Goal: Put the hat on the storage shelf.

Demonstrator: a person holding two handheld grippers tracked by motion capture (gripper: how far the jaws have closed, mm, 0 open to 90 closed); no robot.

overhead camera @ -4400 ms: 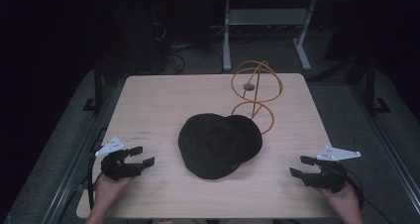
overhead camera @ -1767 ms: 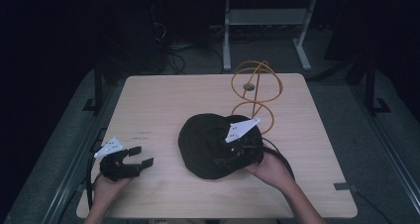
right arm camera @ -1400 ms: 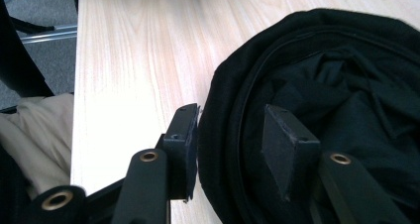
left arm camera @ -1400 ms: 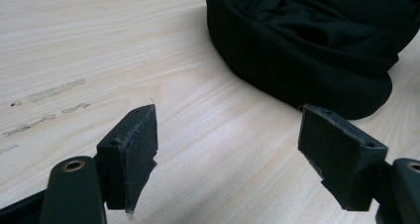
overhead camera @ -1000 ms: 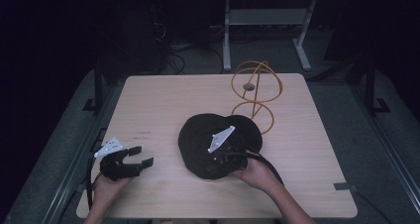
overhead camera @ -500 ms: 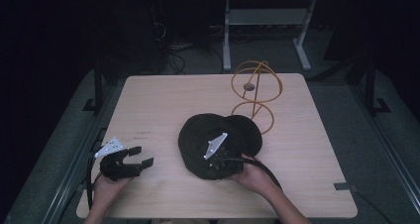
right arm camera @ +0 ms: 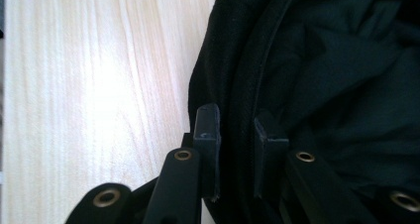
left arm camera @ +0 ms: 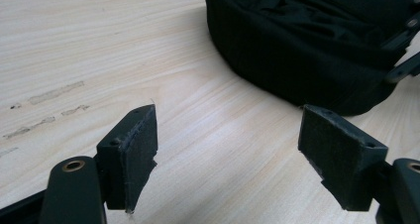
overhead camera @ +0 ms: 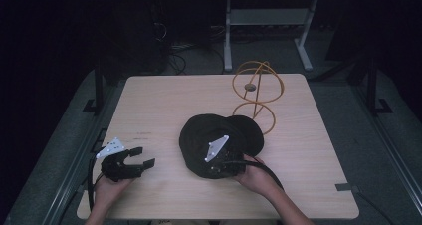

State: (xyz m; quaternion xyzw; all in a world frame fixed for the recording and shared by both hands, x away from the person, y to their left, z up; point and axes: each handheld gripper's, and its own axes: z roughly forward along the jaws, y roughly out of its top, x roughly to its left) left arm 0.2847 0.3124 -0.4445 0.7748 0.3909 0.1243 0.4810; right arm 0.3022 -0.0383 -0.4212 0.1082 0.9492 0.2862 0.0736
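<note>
A black cap (overhead camera: 219, 135) lies upside down at the middle of the wooden table (overhead camera: 164, 100), its hollow facing up. My right gripper (overhead camera: 215, 166) is at the cap's near rim, shut on the cap's edge (right arm camera: 236, 120), one jaw outside the wall and one inside. My left gripper (overhead camera: 142, 158) rests near the table's front left, open, with bare wood between its pads (left arm camera: 133, 144). In the left gripper view the cap (left arm camera: 307, 45) lies ahead and to the right, apart from those jaws.
An orange wire stand (overhead camera: 257, 88) with two hoops rises just behind the cap at the right. A strip of tape (overhead camera: 344, 187) sits at the table's front right corner. Metal frame legs (overhead camera: 228, 36) and cables stand on the floor beyond the table.
My right gripper came in from the front right corner to the cap, slid along it toward its near rim, and now has its jaws shut on the rim. The left gripper stayed put.
</note>
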